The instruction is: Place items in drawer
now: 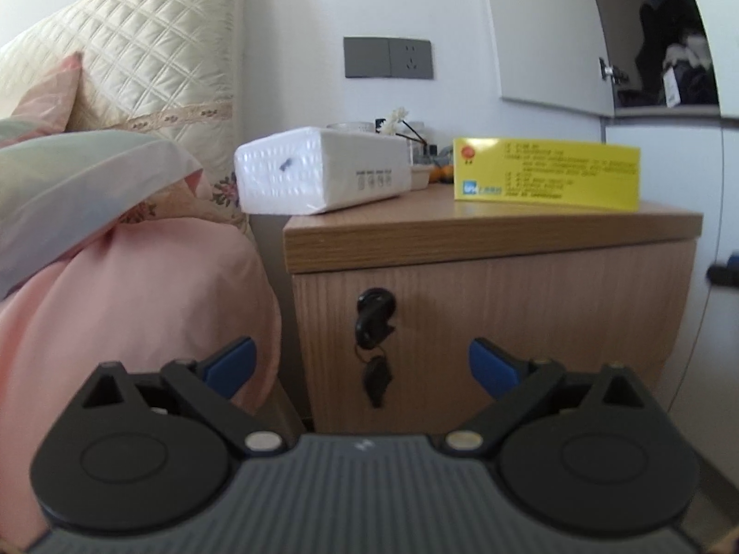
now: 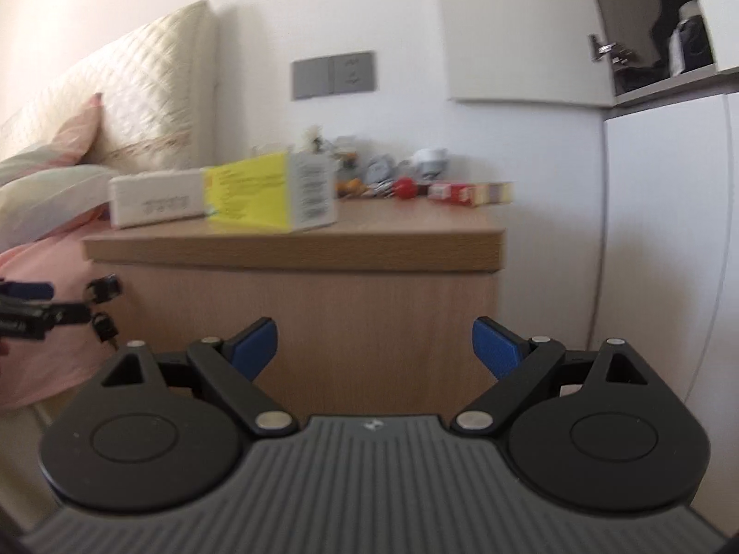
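Observation:
A wooden nightstand has a closed drawer front [image 1: 508,314] with a black key [image 1: 375,316] in its lock and a second key hanging below. On top lie a white tissue pack [image 1: 318,168] and a yellow box [image 1: 547,173]. My left gripper [image 1: 362,364] is open and empty, a short way in front of the key. My right gripper [image 2: 374,346] is open and empty, facing the drawer front [image 2: 346,323]. The right wrist view also shows the yellow box [image 2: 258,191], the tissue pack [image 2: 157,201], and the left gripper's fingers [image 2: 27,307] near the key [image 2: 104,288].
A bed with pink sheets [image 1: 138,300] and a cream quilted pillow [image 1: 152,55] lies left of the nightstand. Small clutter [image 2: 406,184] and a red-and-yellow pack [image 2: 471,193] sit at the back of the top. A white cabinet [image 2: 669,231] stands to the right.

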{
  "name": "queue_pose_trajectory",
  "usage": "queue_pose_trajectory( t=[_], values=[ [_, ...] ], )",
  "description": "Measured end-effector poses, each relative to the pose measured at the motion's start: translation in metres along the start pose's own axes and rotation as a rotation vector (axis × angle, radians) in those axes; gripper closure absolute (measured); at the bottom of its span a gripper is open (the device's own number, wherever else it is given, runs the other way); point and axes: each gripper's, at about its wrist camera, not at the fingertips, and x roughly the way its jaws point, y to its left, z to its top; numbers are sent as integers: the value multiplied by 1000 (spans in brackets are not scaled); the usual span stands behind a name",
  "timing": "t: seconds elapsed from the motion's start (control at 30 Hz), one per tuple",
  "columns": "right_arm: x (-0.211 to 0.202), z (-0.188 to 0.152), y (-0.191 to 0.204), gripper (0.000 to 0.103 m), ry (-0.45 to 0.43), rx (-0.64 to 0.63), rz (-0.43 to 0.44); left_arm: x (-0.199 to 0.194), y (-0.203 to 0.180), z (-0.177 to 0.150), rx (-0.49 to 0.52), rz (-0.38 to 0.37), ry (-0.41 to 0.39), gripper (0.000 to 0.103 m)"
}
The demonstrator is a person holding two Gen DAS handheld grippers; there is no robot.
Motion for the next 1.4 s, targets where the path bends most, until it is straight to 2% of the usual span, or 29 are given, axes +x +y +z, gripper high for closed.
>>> queue_pose_trajectory(
  t=[0.13, 0.27, 0.4, 0.6, 0.73, 0.97, 1.2, 1.4],
  values=[
    [12, 1, -21, 10, -8, 1, -30, 11, 7, 0, -2, 1, -4, 4],
    [28, -6, -30, 10, 14, -45, 1, 20, 12, -3, -16, -3, 4, 4],
    [40, -12, -37, 10, 32, -38, 27, 27, 15, -4, -22, -4, 5, 4],
    [54, -12, -44, 10, 20, -29, 54, 39, 17, -8, 27, 25, 16, 4],
    [61, -13, -39, 9, 20, -54, 89, 43, 16, -7, 16, -2, 8, 4],
    [66, -15, -33, 8, -3, -73, 66, 54, 13, -7, 24, -21, 13, 4],
    [68, -15, -33, 10, -31, -87, 56, 61, 10, -6, 31, -75, 0, 2],
    [71, -15, -32, 4, -39, -84, 74, 65, 4, -6, 49, -110, -12, 1]
  ],
)
